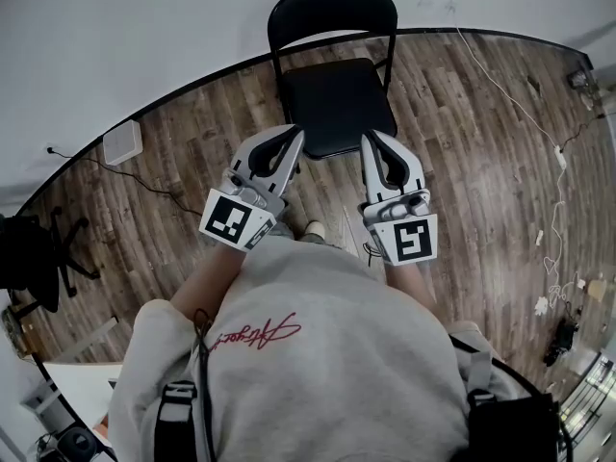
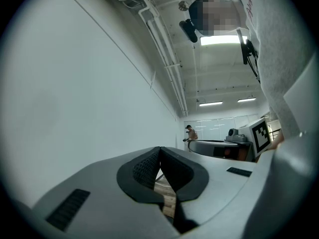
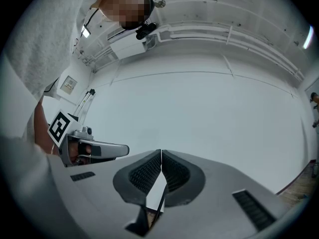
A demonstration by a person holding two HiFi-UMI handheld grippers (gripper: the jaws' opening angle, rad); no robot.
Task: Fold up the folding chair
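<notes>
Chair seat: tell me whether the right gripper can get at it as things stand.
Probably yes. The right gripper, jaws shut, shows by the front edge of the seat, with nothing between; its height above is unclear.

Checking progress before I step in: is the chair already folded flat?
No, the folding chair stands open, with its seat down and its backrest upright.

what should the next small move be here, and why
Probably open both claws and ease them forward to the folding chair. It stands fully unfolded on the floor, while the left claw and right claw are both shut and empty, so neither can take hold of the frame yet.
</notes>
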